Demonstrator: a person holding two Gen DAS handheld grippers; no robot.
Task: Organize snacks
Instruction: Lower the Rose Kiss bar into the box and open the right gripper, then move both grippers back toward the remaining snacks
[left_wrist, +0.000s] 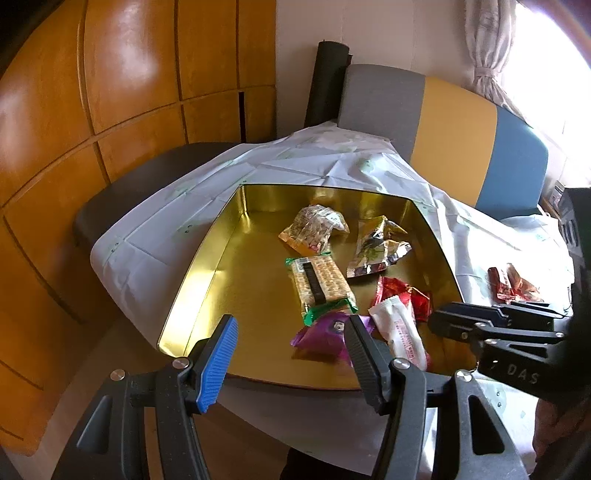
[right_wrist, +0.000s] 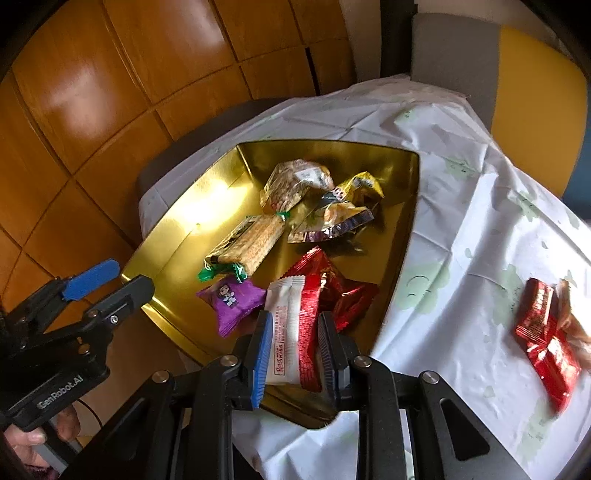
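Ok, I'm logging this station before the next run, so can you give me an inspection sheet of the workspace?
Surface: white tablecloth, creased, with faint green prints.
Job's things: gold tray holding the cracker pack, purple packet, red wrappers and others; white snack bar sits between the right jaws; red packets lie on the cloth outside the tray.
Clutter: nothing seen.
Grippers: left gripper open over the tray's near edge, holding nothing; right gripper shut on the white snack bar.
Cables: nothing seen.
Surroundings: wooden cabinet, striped chair back, curtain.

A white patterned tablecloth (right_wrist: 461, 206) covers the table, bearing a gold tin tray (left_wrist: 207, 266) and red snack packets (right_wrist: 543, 328).
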